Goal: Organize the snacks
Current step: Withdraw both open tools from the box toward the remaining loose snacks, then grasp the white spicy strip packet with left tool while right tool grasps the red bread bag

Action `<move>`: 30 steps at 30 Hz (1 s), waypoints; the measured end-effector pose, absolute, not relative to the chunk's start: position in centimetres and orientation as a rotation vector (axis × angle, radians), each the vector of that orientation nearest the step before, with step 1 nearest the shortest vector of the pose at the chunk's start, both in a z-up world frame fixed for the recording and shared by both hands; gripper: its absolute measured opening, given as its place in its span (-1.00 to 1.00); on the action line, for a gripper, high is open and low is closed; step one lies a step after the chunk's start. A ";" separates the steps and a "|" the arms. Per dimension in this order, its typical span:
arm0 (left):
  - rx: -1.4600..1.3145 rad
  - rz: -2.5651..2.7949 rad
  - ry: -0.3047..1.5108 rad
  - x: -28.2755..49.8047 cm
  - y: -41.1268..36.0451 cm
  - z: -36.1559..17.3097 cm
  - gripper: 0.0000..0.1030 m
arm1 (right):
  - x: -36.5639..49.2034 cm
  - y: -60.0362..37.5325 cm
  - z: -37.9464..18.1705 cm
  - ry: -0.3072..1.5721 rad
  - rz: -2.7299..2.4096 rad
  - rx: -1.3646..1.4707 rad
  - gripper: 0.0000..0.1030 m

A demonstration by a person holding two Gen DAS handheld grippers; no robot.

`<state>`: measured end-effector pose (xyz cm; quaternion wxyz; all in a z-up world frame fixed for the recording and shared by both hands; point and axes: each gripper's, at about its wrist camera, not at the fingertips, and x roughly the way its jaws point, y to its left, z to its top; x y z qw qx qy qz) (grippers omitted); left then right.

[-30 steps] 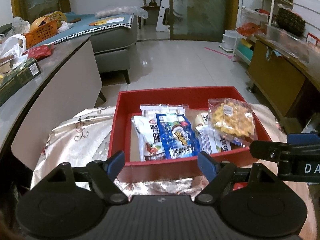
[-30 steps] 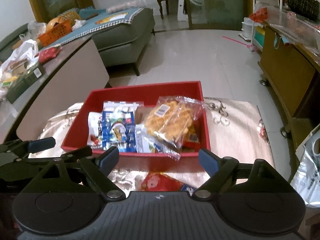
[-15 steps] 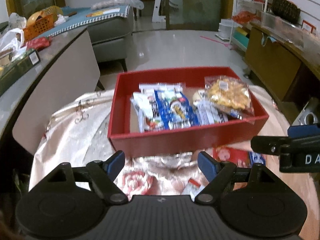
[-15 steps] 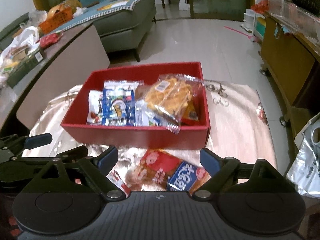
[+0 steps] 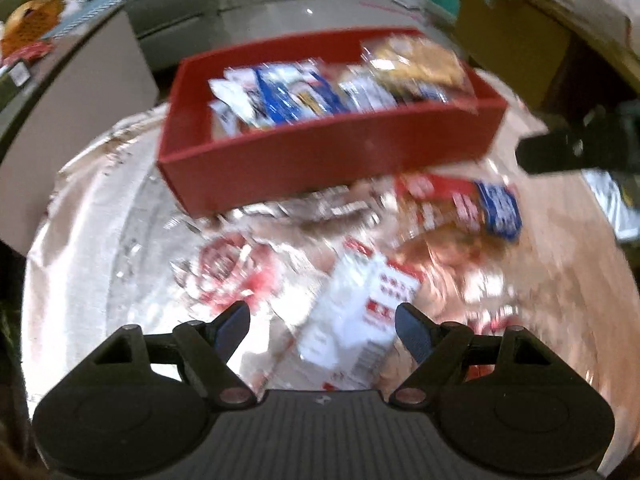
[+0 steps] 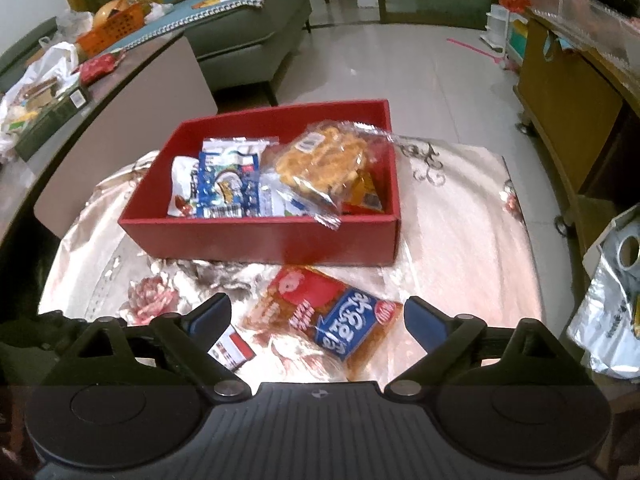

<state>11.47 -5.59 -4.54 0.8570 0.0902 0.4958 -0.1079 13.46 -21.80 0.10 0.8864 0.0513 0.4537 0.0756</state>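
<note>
sitting on floral cloth (image 6: 460, 240): red box (image 6: 272, 240), already carrying several snack packs. lying just in front of box: red-and-blue snack pack (image 6: 332, 320), white-and-red packet (image 5: 352, 312) beside it. hovering over red-and-blue pack: right gripper (image 6: 318, 322), jaws spread, just been opening, gripping nothing. hovering over white packet: left gripper (image 5: 322, 328), jaws apart, pads not touching it.

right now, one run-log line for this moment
left claw: open over white packet | right claw: open, just widened, over red-blue packet | red box: partly filled
</note>
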 end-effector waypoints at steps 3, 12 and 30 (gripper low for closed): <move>0.234 -0.248 1.063 11.4 -6.1 -5.8 0.43 | 13.3 -22.4 -0.5 0.967 0.163 0.108 0.87; 0.207 -0.285 1.122 11.5 -5.9 -7.2 0.15 | 14.2 -22.8 -1.3 1.013 0.193 0.121 0.87; 0.082 -0.311 1.206 8.7 -3.1 -6.4 -0.09 | 20.2 -18.5 -5.9 1.157 0.369 -0.114 0.87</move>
